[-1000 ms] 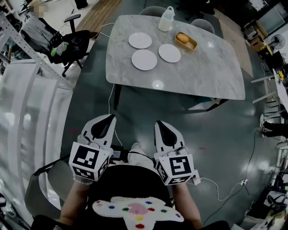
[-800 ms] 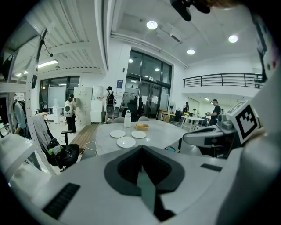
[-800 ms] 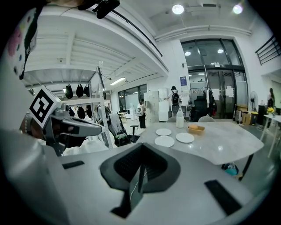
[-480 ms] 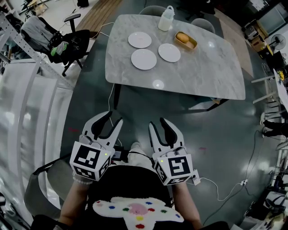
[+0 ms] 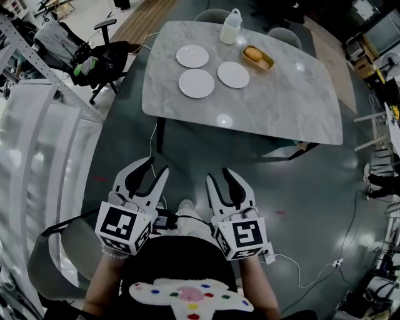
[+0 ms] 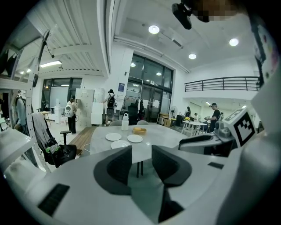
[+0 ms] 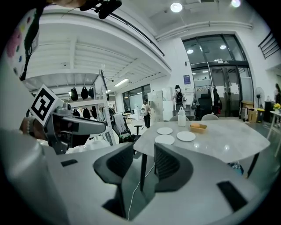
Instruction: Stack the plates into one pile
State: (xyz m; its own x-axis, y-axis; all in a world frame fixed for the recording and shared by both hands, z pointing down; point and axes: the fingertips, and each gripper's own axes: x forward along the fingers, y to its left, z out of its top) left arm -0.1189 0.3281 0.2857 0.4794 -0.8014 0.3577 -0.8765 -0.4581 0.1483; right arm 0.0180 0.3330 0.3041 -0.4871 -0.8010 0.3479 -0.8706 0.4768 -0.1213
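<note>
Three white plates lie apart on the marble table point(image 5: 281, 112): a far left plate point(image 5: 192, 56), a near plate point(image 5: 196, 83) and a right plate point(image 5: 234, 74). My left gripper point(image 5: 151, 172) and right gripper point(image 5: 222, 180) hang close to my body, well short of the table and over the floor. Both have just been opening their jaws and stand open with nothing between them. The plates show small and far ahead in the left gripper view point(image 6: 120, 144) and in the right gripper view point(image 7: 165, 139).
A white bottle point(image 5: 231, 26) and a yellow tray of bread point(image 5: 257, 57) stand at the table's far edge. Grey chairs point(image 5: 212, 14) sit behind it. A black office chair point(image 5: 94, 59) is at the left, cables cross the floor, and people stand in the background.
Both grippers' jaws went from shut to open. The table and plates have drifted slightly in the head view as the grippers and I shifted a little.
</note>
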